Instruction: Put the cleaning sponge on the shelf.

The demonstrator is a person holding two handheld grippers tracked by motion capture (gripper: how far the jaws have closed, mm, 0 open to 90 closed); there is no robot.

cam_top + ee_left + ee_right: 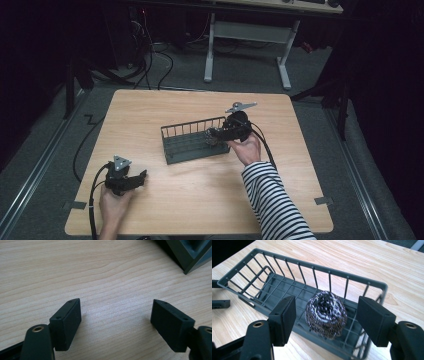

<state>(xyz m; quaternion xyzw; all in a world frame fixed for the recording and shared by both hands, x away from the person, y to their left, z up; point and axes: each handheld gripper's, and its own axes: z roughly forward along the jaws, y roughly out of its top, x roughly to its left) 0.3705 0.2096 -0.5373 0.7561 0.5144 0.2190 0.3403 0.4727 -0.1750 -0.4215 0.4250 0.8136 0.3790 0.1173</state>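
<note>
One wooden counter point(200, 200) carries one grey wire basket point(192, 141), and one steel wool scourer point(326, 313) lies inside it. Two claws are at the counter: the left claw point(141, 176) and the right claw point(212, 134). Two hands hold them, one each.

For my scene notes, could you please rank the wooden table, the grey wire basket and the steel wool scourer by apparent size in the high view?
1. Light wooden table
2. Dark grey wire basket
3. Round steel wool scourer, partly hidden by the basket's bars.
</note>
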